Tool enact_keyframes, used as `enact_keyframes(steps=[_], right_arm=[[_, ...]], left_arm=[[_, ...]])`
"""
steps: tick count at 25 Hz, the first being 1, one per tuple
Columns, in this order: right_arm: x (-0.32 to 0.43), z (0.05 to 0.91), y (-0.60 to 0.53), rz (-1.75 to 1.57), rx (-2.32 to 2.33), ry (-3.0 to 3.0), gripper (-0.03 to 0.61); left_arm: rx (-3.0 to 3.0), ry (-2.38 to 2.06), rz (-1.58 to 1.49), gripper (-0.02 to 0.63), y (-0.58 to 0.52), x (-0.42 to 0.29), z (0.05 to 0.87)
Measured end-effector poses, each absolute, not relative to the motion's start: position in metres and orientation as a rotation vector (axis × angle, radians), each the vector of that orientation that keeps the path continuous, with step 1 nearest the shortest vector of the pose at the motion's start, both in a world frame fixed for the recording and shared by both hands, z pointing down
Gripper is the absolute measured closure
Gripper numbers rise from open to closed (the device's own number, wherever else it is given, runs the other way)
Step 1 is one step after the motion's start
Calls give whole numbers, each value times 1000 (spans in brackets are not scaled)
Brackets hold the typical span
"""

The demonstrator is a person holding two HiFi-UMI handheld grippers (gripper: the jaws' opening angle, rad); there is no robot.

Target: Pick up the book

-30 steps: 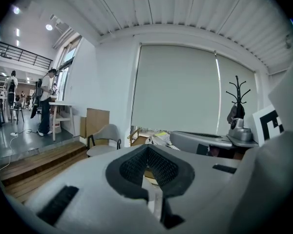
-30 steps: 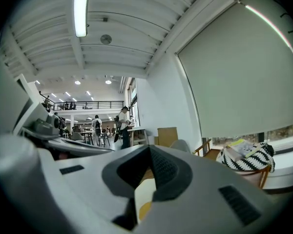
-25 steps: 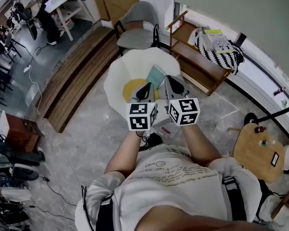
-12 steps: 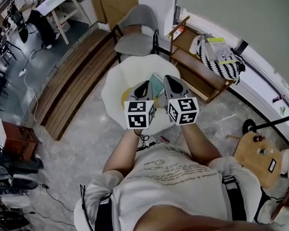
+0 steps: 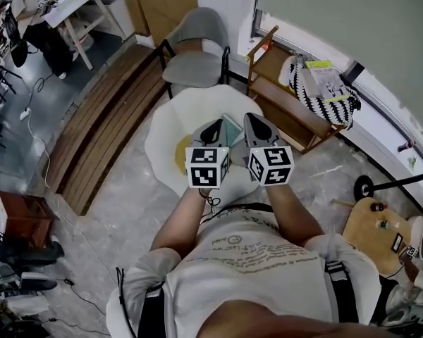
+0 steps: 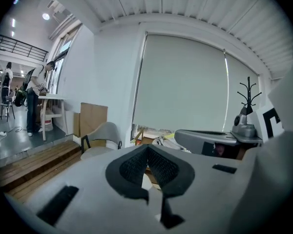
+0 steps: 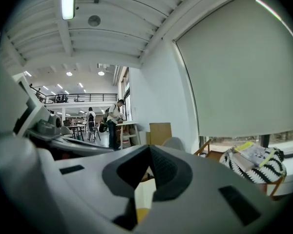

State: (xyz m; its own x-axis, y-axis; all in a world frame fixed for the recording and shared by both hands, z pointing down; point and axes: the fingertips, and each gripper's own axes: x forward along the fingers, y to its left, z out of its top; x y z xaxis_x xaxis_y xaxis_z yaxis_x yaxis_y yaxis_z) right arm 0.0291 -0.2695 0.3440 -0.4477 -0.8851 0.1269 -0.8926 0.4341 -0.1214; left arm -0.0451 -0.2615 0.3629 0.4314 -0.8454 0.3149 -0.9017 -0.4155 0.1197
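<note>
**Teal book not yet touched, both claws shut and empty**

Grey plastic jaws first: the left gripper (image 5: 213,127) has its black ribbed pads pressed together at the tips, with nothing between them. The right gripper (image 5: 252,122) is the same, clamped down to a narrow point and carrying nothing. The person holds the two side by side, noses aimed forward and only slightly down, marker cubes facing back at them. My guess is that's just a carrying pose for lining up on the target. There's no point spreading the jaws until they're right at the thing.

The book (image 5: 230,127) is on the white round table (image 5: 190,104), and from the head view it shows in the gap between the two gripper noses. It's well out in front of the person, with a yellow disc (image 5: 181,153) lying just beside it on the left. Neither gripper view shows the book, only a sliver of white tabletop and some yellow down through the right jaws.

As for looks, it's thin with a pale teal cover, lying flat and turned a bit cornerwise. The grippers cover most of it, so I can't tell whether there's a title or how thick it is. Since it lies flat, I'd say it will be fiddly, because the jaws have to open and catch an edge or corner rather than come straight down on the cover.

Beyond the table stands a grey chair (image 5: 194,55). Off to the right is a wooden rack (image 5: 282,101) with a black-and-white striped bag (image 5: 328,94) on it.
</note>
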Motion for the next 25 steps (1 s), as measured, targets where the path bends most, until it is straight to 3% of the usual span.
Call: enact_keyframes(steps=[25], right_arm=[[24,386,-366,341,1293,-2668,552]], left_arm=[[2132,-1669,284,594,-335,-48,408]])
